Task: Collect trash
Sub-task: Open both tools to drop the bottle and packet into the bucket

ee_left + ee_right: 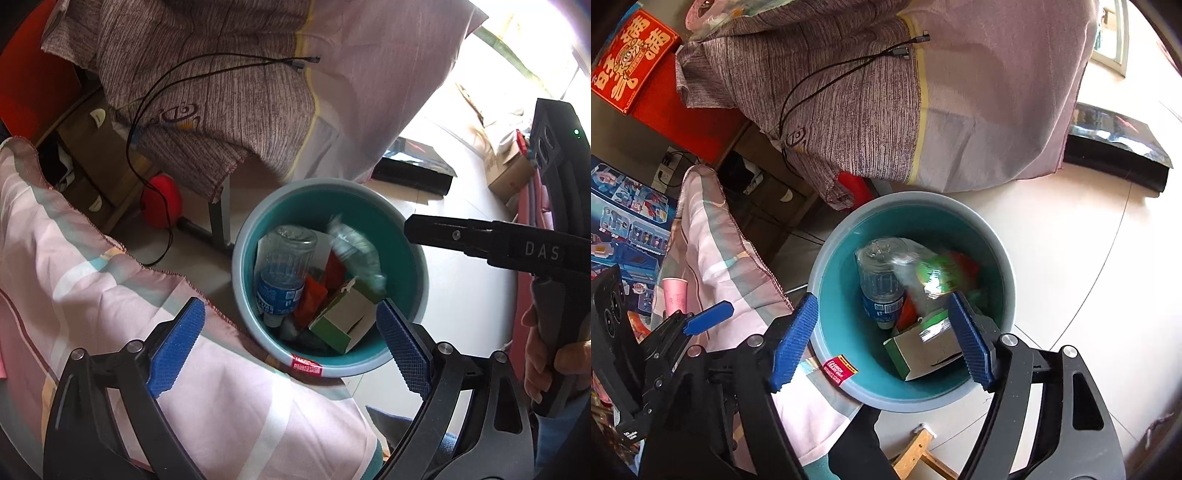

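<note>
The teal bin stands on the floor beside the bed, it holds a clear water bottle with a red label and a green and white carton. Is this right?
Not quite: the label is blue, not red. The left wrist view shows the clear water bottle lying in the teal bin with a blue label near its lower end. The rest holds: the green and white carton is inside too, and the bin stands on the floor beside the bed.

1. The left gripper (290, 345) is black plastic, its two fingers faced with blue pads (177, 347) of a fine waffle texture.
2. Round silver screws (443, 348) sit at the finger joints.
3. The right gripper (882, 341) has the same black frame, blue textured pads (969, 341) and silver screws (1008, 339).
4. Seen from the left wrist, its arm bears the pale letters "DAS" (542, 252) and a small green light (576, 132).
5. A hand (550, 363) wraps its dark handle.
</note>
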Demonstrator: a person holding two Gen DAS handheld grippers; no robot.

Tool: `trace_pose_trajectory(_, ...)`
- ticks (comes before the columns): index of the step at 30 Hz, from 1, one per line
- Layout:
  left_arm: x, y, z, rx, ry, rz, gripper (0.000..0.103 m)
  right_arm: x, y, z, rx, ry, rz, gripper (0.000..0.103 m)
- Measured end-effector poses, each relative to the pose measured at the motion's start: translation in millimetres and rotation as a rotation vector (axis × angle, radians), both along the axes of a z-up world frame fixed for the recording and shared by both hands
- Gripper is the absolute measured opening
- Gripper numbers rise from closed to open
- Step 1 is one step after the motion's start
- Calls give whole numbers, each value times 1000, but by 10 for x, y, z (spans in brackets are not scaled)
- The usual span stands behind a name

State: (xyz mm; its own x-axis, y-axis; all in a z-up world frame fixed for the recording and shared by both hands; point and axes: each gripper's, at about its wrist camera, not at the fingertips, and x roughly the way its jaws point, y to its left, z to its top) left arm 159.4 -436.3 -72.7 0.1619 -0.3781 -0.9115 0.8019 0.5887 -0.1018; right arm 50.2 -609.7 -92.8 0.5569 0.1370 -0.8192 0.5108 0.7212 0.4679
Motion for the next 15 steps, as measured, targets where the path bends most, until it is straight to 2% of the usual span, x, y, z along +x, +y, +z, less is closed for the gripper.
trace_pose_trajectory(15, -80, 174, 76, -17, 3, 17, 96, -96, 111, 90, -2, 38, -18, 83)
